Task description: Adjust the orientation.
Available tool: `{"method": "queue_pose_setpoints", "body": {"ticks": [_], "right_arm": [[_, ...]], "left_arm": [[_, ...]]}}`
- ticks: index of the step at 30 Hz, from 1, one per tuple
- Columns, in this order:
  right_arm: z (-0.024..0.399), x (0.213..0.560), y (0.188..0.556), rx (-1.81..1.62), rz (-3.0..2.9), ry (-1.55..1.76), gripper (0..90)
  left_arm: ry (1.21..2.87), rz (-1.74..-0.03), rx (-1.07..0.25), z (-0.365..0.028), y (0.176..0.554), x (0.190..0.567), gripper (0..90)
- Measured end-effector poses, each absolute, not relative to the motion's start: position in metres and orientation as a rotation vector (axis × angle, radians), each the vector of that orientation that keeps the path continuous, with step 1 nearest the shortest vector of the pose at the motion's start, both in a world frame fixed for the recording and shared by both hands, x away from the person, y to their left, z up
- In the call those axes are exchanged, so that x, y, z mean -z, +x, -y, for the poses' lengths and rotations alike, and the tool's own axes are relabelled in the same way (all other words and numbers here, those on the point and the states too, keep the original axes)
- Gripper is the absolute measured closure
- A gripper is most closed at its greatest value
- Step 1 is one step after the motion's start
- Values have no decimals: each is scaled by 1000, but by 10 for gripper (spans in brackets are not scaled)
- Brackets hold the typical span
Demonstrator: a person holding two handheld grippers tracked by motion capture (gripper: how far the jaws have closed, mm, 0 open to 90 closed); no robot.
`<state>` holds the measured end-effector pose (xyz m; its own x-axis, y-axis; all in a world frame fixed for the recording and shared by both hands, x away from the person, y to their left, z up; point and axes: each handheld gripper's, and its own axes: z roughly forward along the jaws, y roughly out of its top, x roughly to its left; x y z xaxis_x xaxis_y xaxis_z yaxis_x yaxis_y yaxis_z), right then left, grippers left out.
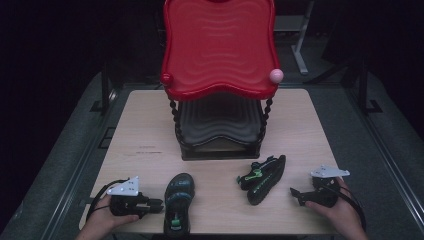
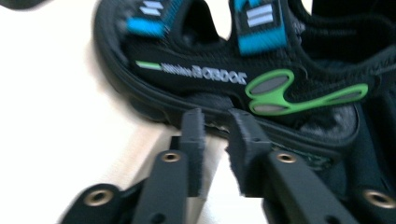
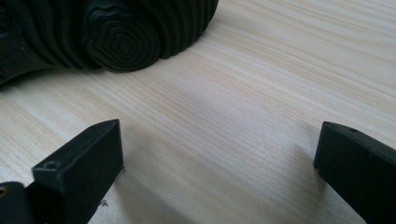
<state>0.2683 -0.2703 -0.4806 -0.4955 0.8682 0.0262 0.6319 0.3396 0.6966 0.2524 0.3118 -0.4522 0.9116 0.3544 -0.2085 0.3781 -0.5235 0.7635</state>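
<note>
Sandals lay on the table (image 1: 150,115) in the high view: one upright (image 1: 178,202) near the front edge, just beside the left gripper (image 1: 159,204), the other (image 1: 263,178) tipped on its side toward the right gripper (image 1: 297,194). Behind them stood a two-tier rack (image 1: 220,47) with a red top shelf and a dark lower one — likely where the pair was headed. Both hands rested low at the table's near edge, each gripper aimed at its own sandal, neither lifting anything.

Left gripper view brought the detail the high view could not: the jaws stood narrowly apart, their tips right at the sole edge of the upright sandal (image 2: 233,74), with nothing between them. Whether a tip touched the sole, the blur hid. Blue straps and a green loop showed on the side. By my read, that slim gap suited pinching the sole rim or a strap.

Right gripper view, next — jaws spread wide over bare wood, the tipped sandal's ridged tread (image 3: 107,32) ahead and apart from them. Only here did the tread face the camera, confirming that sandal lay on its side.
</note>
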Motion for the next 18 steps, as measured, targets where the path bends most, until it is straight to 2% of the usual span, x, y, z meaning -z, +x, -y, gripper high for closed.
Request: {"method": "queue_pose_setpoints", "body": {"ticks": [3,10,18], "right_arm": [[270,481,268,-936,-2259,1327,7],[270,481,268,-937,-2259,1328,7],[270,481,268,-936,-2258,1329,7]], "left_arm": [[2123,-519,-5,-315,253,444,621],[2025,-496,-24,-315,250,425,515],[2007,-432,-10,-288,250,417,476]]}}
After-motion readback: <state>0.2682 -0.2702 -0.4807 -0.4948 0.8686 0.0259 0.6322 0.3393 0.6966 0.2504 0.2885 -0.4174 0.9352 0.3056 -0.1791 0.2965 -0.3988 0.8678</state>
